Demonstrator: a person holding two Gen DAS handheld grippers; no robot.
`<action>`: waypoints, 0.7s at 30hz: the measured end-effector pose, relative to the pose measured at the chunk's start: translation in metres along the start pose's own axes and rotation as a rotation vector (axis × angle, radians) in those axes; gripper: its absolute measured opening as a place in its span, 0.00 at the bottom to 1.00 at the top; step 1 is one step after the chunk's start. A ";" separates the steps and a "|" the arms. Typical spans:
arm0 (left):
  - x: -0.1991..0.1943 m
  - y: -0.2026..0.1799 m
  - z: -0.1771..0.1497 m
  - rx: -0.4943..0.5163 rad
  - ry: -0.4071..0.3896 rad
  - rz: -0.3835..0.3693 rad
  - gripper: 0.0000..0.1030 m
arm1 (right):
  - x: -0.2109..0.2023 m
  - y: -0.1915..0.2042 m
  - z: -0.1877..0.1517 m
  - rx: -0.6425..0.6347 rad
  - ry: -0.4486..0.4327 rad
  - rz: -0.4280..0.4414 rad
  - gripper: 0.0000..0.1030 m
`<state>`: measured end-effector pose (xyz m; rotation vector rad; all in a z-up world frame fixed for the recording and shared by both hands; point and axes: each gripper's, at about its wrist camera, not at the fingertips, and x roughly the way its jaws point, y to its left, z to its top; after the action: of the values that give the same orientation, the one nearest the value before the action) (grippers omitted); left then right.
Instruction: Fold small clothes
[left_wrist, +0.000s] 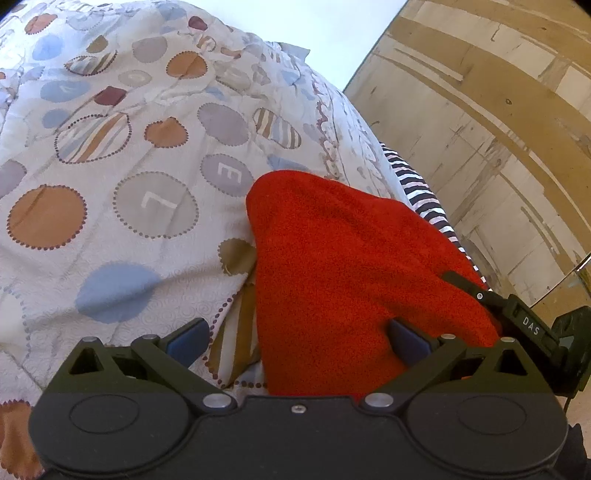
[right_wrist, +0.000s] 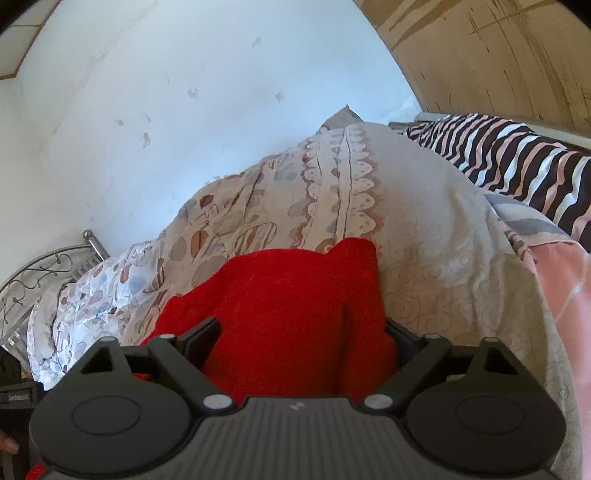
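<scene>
A small red knit garment (left_wrist: 343, 266) lies on a patterned quilt (left_wrist: 122, 155) on a bed. In the left wrist view my left gripper (left_wrist: 299, 339) is wide open, its right finger pad (left_wrist: 410, 341) resting on the red cloth, its left pad over the quilt. In the right wrist view the same red garment (right_wrist: 291, 306) fills the gap of my right gripper (right_wrist: 303, 343), whose jaws stand wide apart on either side of it. The other gripper's tip (left_wrist: 524, 317) shows at the right edge of the left wrist view.
A black, white and pink striped cloth (right_wrist: 517, 162) lies at the far right of the bed. A wooden wall (left_wrist: 480, 110) runs along the right. A metal bed frame (right_wrist: 48, 269) shows at left, below a white wall.
</scene>
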<state>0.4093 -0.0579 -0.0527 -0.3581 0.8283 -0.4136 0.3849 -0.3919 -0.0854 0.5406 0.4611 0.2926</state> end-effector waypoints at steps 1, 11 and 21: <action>0.001 0.000 0.001 0.000 0.005 -0.002 1.00 | -0.001 0.000 0.000 0.002 -0.001 0.000 0.87; 0.004 -0.009 0.010 0.028 0.048 0.034 1.00 | -0.004 0.009 0.002 -0.010 0.005 -0.045 0.82; 0.006 -0.016 0.012 0.031 0.063 -0.023 0.84 | -0.007 0.021 0.002 -0.039 0.006 -0.045 0.46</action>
<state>0.4191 -0.0725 -0.0414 -0.3272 0.8790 -0.4607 0.3768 -0.3783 -0.0693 0.4911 0.4719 0.2597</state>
